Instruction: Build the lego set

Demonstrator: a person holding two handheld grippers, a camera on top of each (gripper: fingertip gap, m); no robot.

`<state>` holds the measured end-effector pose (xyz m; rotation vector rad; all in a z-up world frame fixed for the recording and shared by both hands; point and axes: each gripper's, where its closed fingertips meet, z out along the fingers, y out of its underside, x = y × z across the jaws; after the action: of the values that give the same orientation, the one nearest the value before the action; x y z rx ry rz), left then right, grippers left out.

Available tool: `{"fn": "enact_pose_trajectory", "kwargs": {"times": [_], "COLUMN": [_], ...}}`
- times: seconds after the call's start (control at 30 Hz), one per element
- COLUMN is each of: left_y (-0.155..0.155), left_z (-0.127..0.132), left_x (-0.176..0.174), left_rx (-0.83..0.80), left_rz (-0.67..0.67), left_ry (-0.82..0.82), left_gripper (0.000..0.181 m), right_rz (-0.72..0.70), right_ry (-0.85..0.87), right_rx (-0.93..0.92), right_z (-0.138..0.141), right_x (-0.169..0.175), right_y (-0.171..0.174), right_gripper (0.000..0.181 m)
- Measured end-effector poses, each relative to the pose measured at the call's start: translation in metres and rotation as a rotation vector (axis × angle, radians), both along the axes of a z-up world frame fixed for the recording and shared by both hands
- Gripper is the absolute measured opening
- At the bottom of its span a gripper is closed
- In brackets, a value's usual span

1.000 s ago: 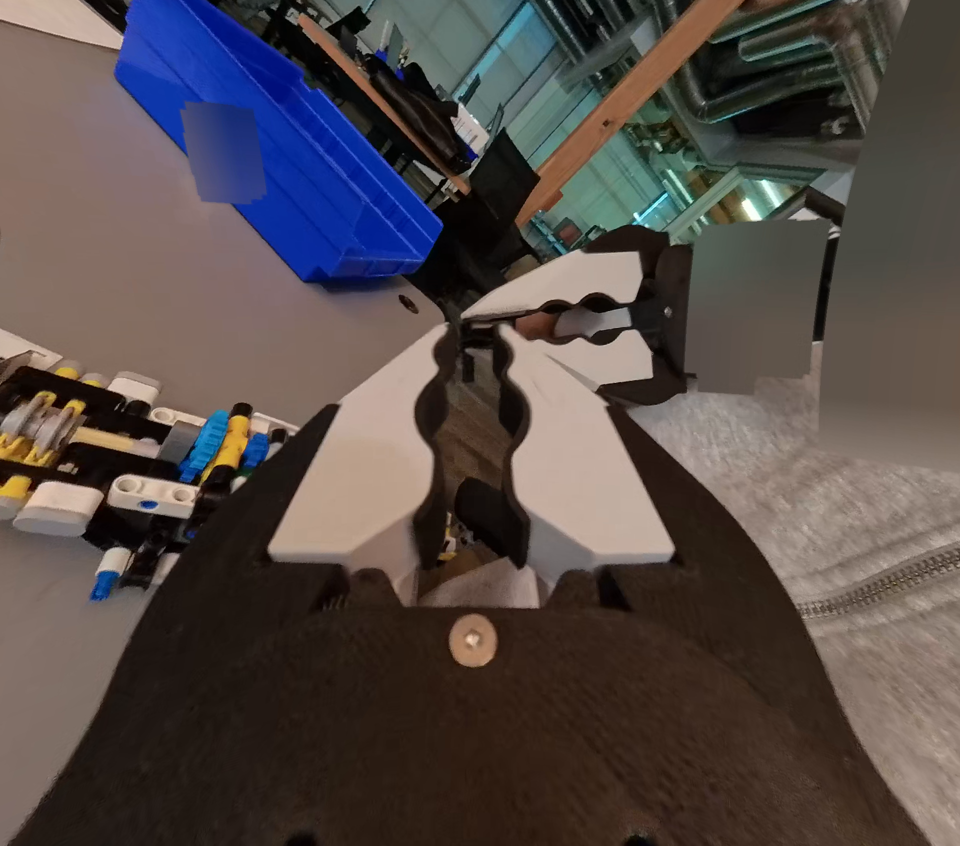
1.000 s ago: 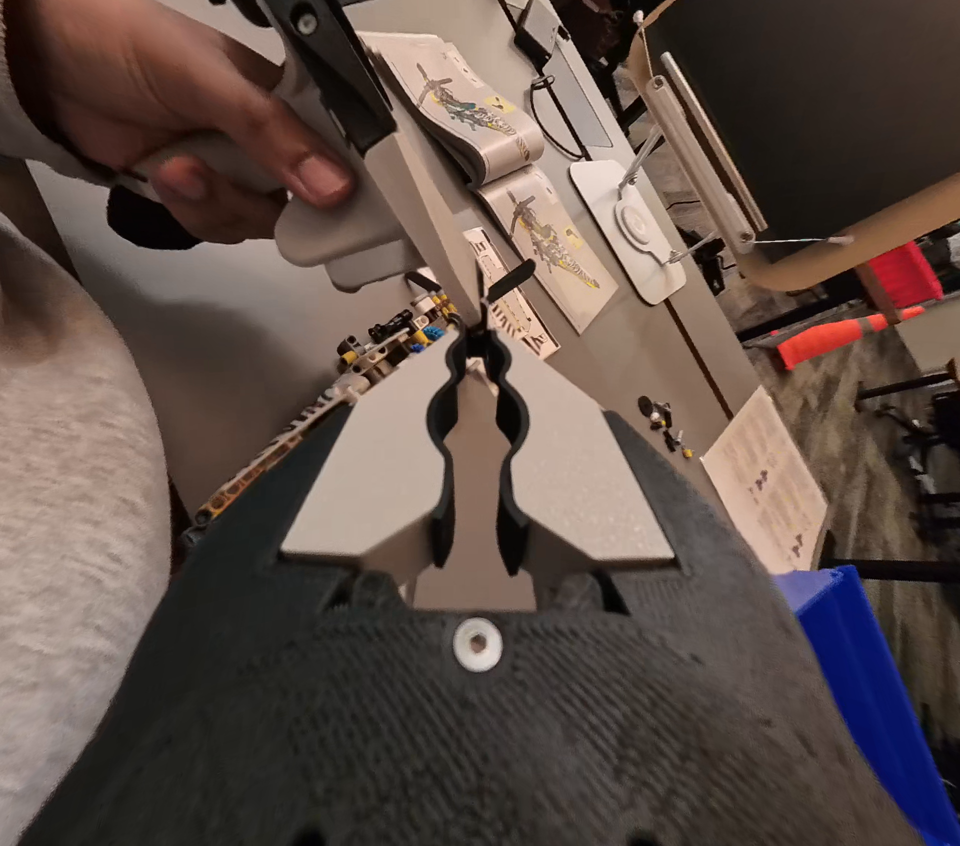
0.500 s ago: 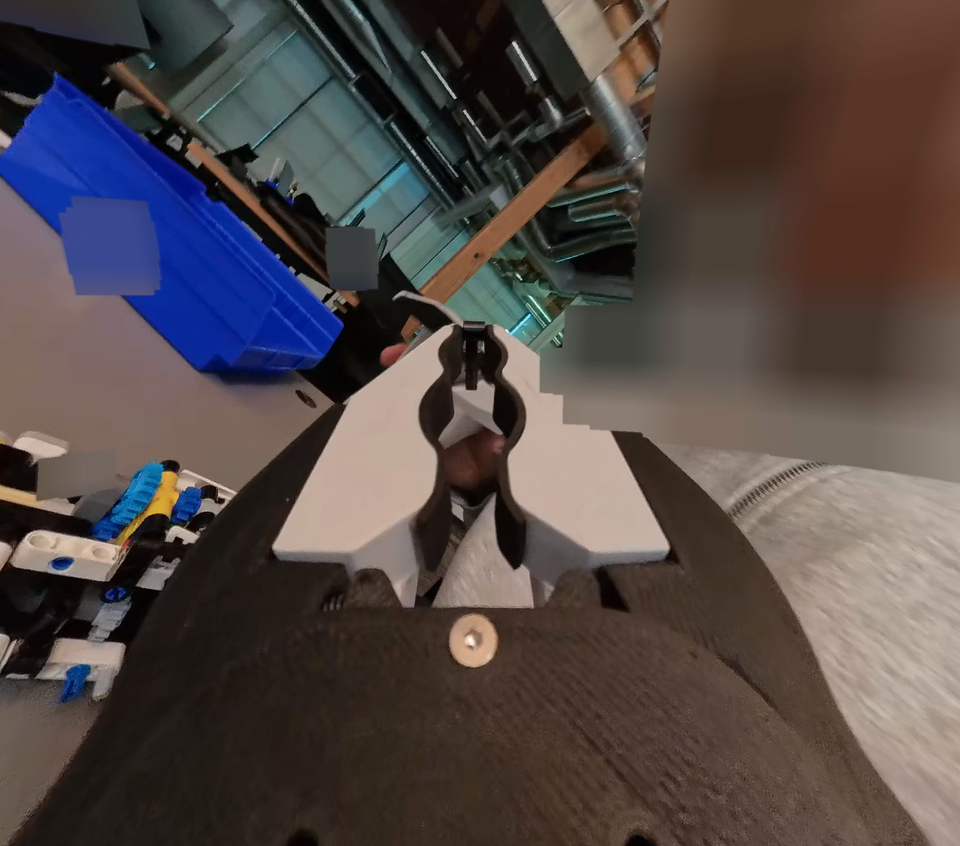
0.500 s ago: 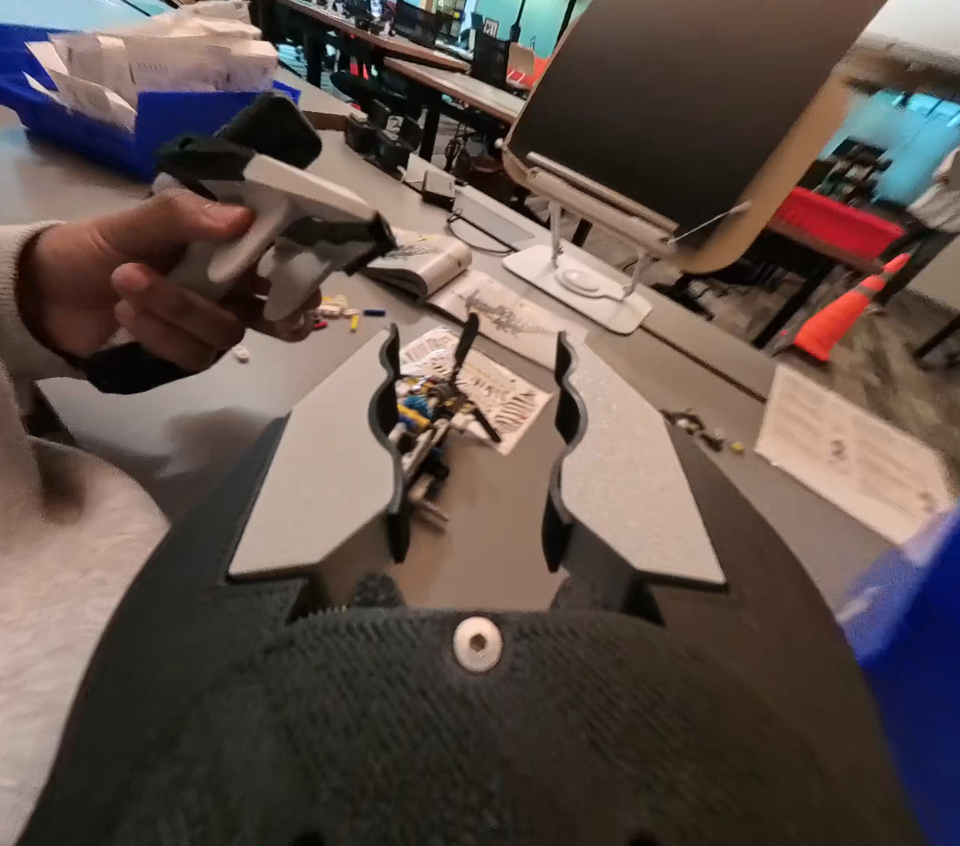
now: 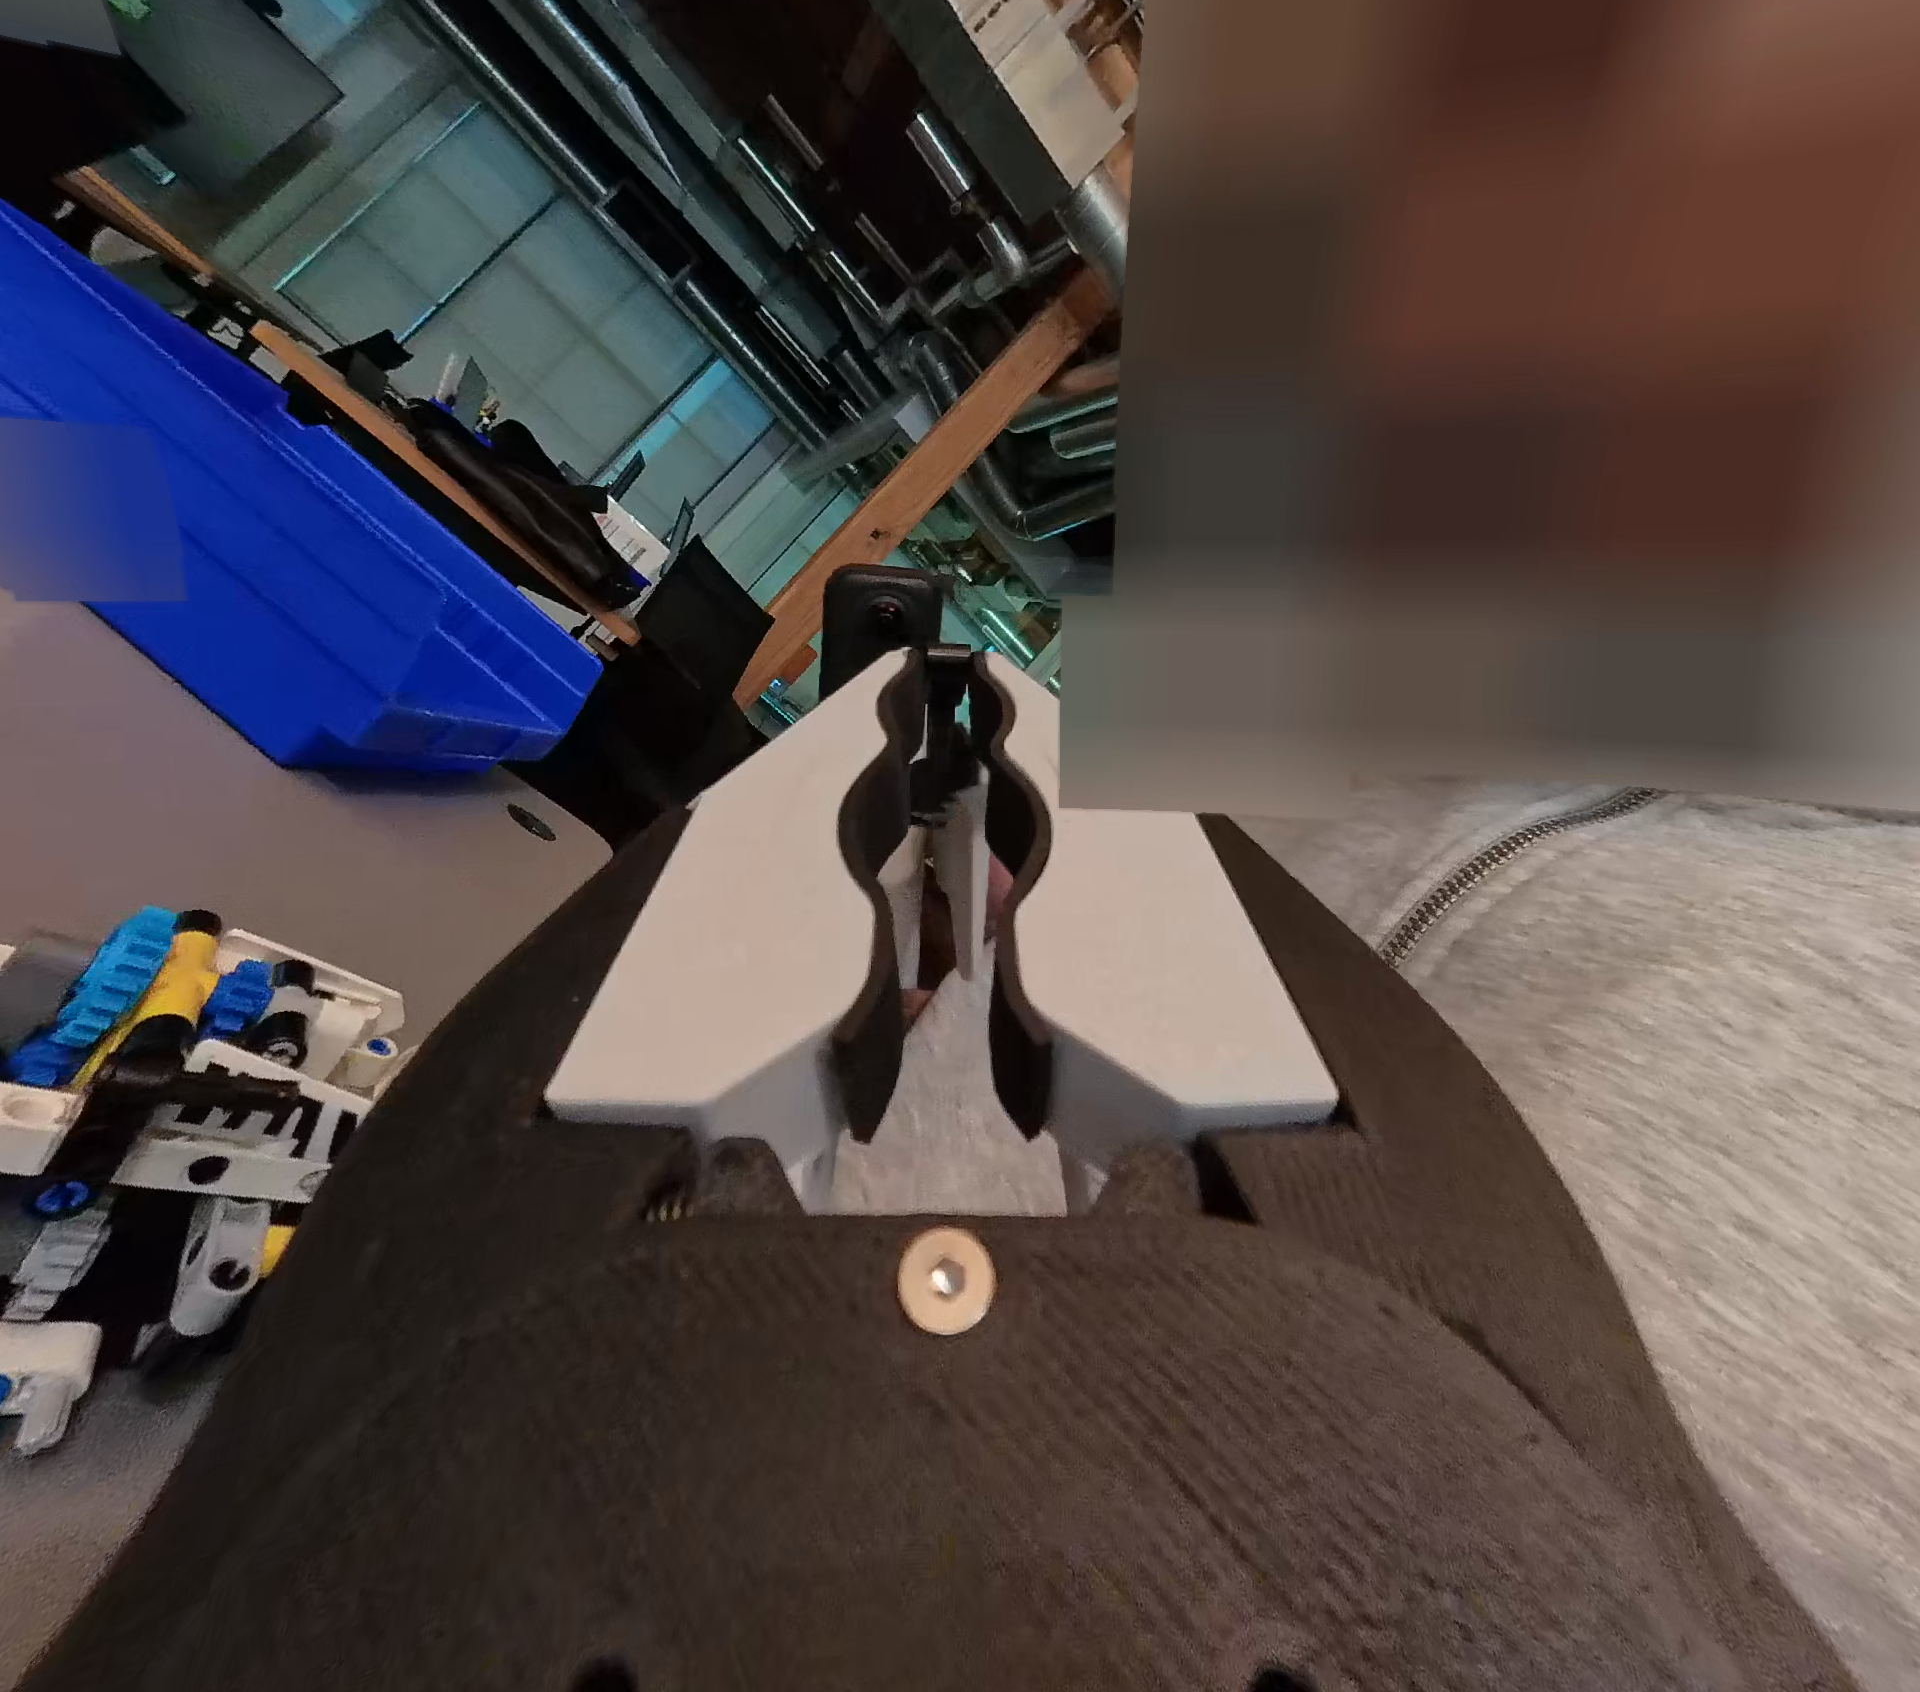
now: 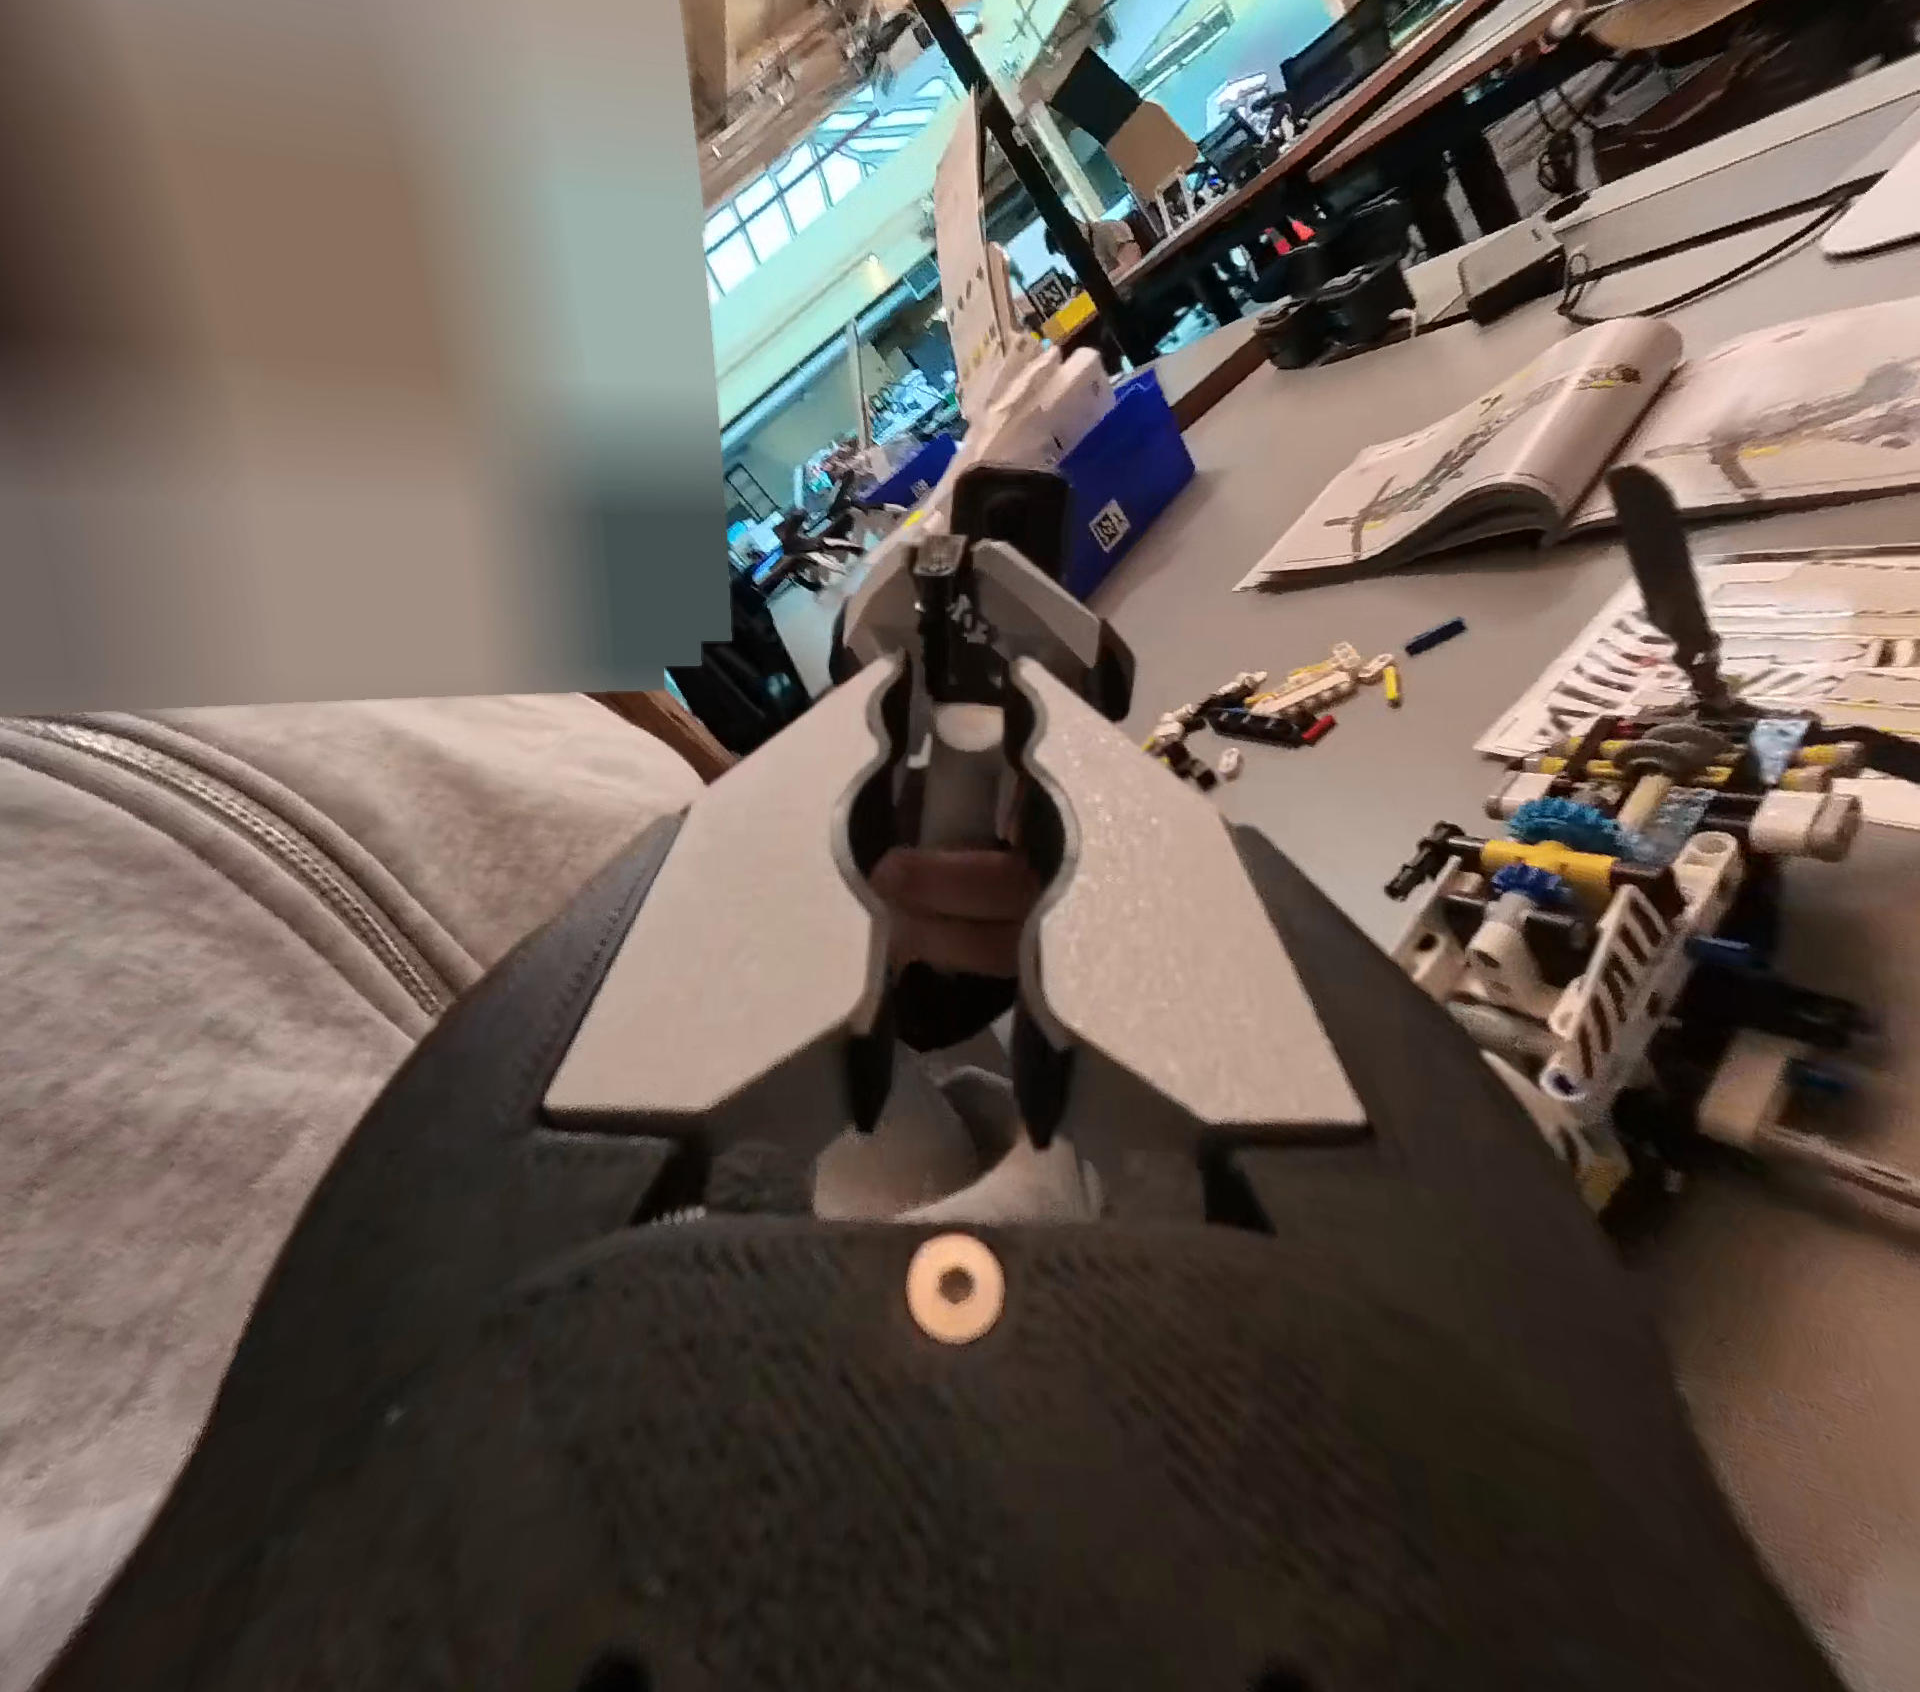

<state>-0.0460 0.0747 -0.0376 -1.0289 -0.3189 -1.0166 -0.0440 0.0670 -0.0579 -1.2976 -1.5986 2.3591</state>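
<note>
My left gripper [image 5: 948,671] is shut on a thin black lego piece [image 5: 943,707], held up in the air near a person's grey sweater. My right gripper [image 6: 954,671] faces it tip to tip, its jaws drawn narrowly in on the same black piece [image 6: 938,603]. The left gripper [image 6: 940,577] shows just beyond the right one's tips. The right gripper's camera [image 5: 883,608] shows behind the left tips. The part-built lego model [image 6: 1621,894] lies on the grey table, to the right of the right gripper. It also shows at the lower left in the left wrist view [image 5: 177,1102].
A large blue bin [image 5: 291,562] stands at the table's far side. Open instruction booklets [image 6: 1507,458], a sticker sheet [image 6: 1818,634] and loose pieces [image 6: 1278,707] lie beyond the model. A black blade [image 6: 1662,572] sticks up from the model. A small blue bin [image 6: 1122,479] stands farther back. The tips of both grippers are at nearly the same place.
The right gripper has swung from facing the table to facing the left gripper, and its jaws have gone from wide open to narrow. The left stays shut on the black piece.
</note>
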Motion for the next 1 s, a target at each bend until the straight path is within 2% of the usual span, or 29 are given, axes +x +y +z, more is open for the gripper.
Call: {"fn": "enact_pose_trajectory", "kwargs": {"times": [0.13,0.3,0.53,0.8,0.9,1.0], "left_y": [0.000,-0.001,0.000,0.002,-0.001,-0.005], "left_z": [-0.003,-0.007,-0.013,-0.019,-0.026,-0.040], "left_x": [-0.004,-0.008,-0.008,-0.009,-0.020,-0.036], "left_rx": [0.006,-0.006,-0.026,-0.060,-0.108,-0.210], "left_rz": [-0.001,0.002,-0.009,-0.025,0.037,0.140], "left_ry": [-0.035,-0.040,-0.044,-0.048,-0.007,0.076], "left_gripper": [0.004,0.004,0.004,0.006,0.013,0.015], "right_rz": [-0.004,-0.041,-0.045,-0.019,-0.038,-0.088], "right_ry": [-0.028,-0.037,-0.033,-0.073,-0.152,-0.308], "right_rx": [-0.029,-0.078,-0.058,0.058,0.130,0.283], "right_z": [0.000,0.003,0.004,-0.001,-0.008,-0.031], "right_x": [-0.003,-0.008,-0.012,-0.013,-0.019,-0.031], "right_y": [0.003,0.010,0.009,0.012,0.024,0.048], "right_gripper": [0.009,0.015,0.005,0.004,0.005,0.005]}}
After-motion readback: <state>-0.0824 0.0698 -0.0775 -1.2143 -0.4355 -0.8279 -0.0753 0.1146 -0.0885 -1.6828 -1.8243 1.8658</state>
